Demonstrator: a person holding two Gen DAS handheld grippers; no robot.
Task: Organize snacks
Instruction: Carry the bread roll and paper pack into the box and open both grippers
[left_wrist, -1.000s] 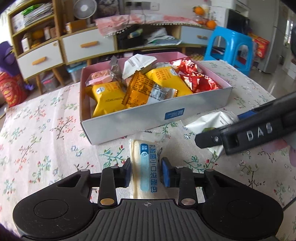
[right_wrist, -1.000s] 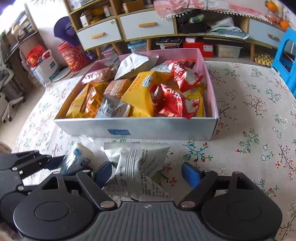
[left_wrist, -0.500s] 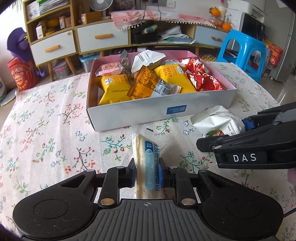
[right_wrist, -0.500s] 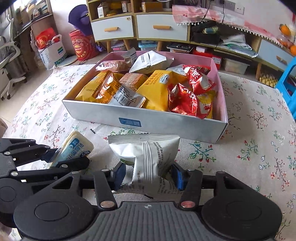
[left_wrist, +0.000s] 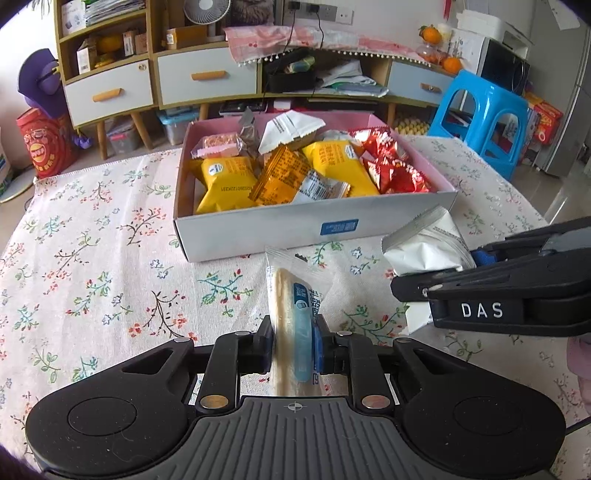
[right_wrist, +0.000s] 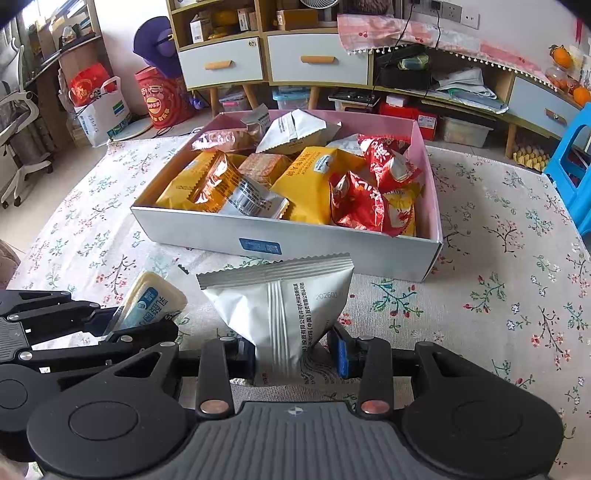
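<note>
Between the closed blue pads of the left gripper (left_wrist: 293, 345) stands a clear-wrapped pale bread packet (left_wrist: 290, 317), pinched on edge above the floral tablecloth (left_wrist: 92, 266). Beside it, the right gripper (right_wrist: 297, 354) — its jaws have just been closing — squeezes the lower part of a white foil pouch (right_wrist: 280, 295). Both snacks sit just before the near wall of the open box (right_wrist: 207, 230), already crowded with packets. Step in hand: pickup secured. Next move, by judgement — lift each over the wall and release into a gap.
</note>
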